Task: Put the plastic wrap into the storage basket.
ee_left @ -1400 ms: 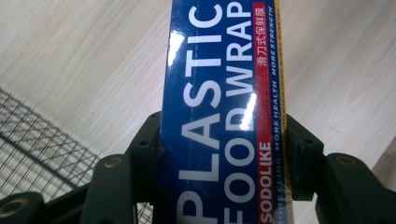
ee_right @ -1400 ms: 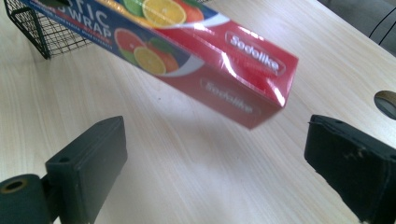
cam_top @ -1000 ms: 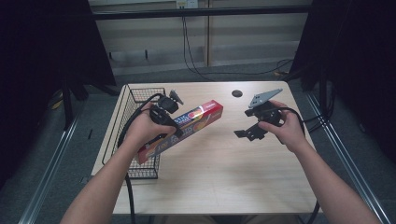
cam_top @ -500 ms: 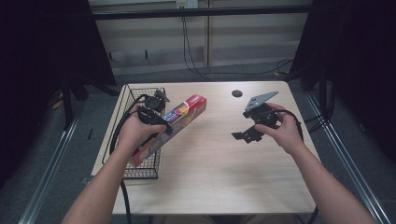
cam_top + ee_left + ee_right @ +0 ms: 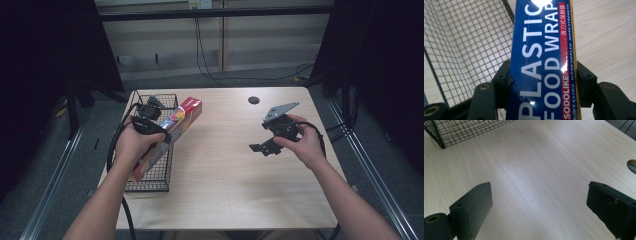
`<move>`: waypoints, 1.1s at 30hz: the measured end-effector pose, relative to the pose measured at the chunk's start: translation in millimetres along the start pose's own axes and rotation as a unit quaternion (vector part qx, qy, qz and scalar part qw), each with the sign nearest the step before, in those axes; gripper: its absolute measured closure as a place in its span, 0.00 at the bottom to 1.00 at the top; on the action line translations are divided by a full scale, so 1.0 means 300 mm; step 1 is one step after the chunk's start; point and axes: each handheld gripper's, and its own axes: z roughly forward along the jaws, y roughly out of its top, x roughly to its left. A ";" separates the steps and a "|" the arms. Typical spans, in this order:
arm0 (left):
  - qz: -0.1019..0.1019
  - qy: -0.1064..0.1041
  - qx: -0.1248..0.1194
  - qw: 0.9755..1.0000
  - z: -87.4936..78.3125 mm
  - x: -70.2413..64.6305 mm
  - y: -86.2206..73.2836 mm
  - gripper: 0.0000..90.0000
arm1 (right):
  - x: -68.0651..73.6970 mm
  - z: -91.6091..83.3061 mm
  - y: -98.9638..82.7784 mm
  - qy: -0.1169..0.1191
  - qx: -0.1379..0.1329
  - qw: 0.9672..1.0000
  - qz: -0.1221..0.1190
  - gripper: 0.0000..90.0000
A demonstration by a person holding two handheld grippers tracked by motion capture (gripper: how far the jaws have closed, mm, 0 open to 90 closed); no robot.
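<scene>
Across the table: I'm calling it from the biggest thing down.
Table (image 5: 235, 190): pale wood, with a small dark round hole (image 5: 254, 100) near its far edge; I see that hole again at the right edge of the right gripper view (image 5: 632, 165).
Wire basket (image 5: 150, 182): black mesh, sitting at the table's left side; its mesh spreads behind the box in the left gripper view (image 5: 461, 45), and a corner shows top left in the right gripper view (image 5: 441, 143).
Plastic wrap box (image 5: 172, 131): long, blue and red, tilted over the basket's right rim, far end raised toward the table's middle; "PLASTIC FOOD WRAP" reads clear up close (image 5: 541, 62).
Left gripper (image 5: 150, 126): my left hand (image 5: 131, 145) has it, both black jaws pressed on the box's two long sides.
Right gripper (image 5: 264, 147): in my right hand (image 5: 304, 145), above bare wood right of centre, jaws spread wide with nothing between them.
Right fingers (image 5: 471, 207): well apart, touching nothing that I can see.
</scene>
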 end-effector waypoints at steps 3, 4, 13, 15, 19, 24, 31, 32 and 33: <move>-0.014 0.017 -0.002 1.000 -0.006 0.011 -0.010 0.49 | 0.004 -0.008 0.001 -0.001 0.000 1.000 -0.001 0.07; -0.011 0.022 -0.004 1.000 -0.008 0.016 -0.012 0.49 | 0.004 -0.008 0.001 -0.001 0.000 1.000 -0.001 0.07; -0.050 0.050 -0.001 0.997 -0.022 0.053 -0.049 0.49 | 0.007 -0.021 -0.006 -0.002 -0.002 1.000 -0.002 0.07; -0.060 0.059 -0.001 0.996 -0.025 0.063 -0.061 0.49 | 0.007 -0.023 -0.009 -0.009 0.000 1.000 -0.002 0.07; -0.072 0.065 -0.005 0.995 -0.024 0.078 -0.076 0.49 | 0.002 -0.026 -0.013 -0.009 -0.001 1.000 -0.002 0.07; -0.092 0.071 -0.010 0.993 -0.026 0.087 -0.089 0.49 | 0.000 -0.031 -0.017 -0.002 -0.005 1.000 0.002 0.07; -0.111 0.090 -0.016 0.990 -0.064 0.105 -0.107 0.49 | -0.009 -0.046 -0.021 -0.009 -0.006 1.000 0.008 0.07; -0.117 0.094 -0.017 0.988 -0.072 0.109 -0.112 0.49 | -0.012 -0.047 -0.023 -0.010 -0.007 1.000 0.008 0.07; -0.117 0.094 -0.017 0.988 -0.072 0.109 -0.112 0.49 | -0.012 -0.047 -0.023 -0.010 -0.007 1.000 0.008 0.07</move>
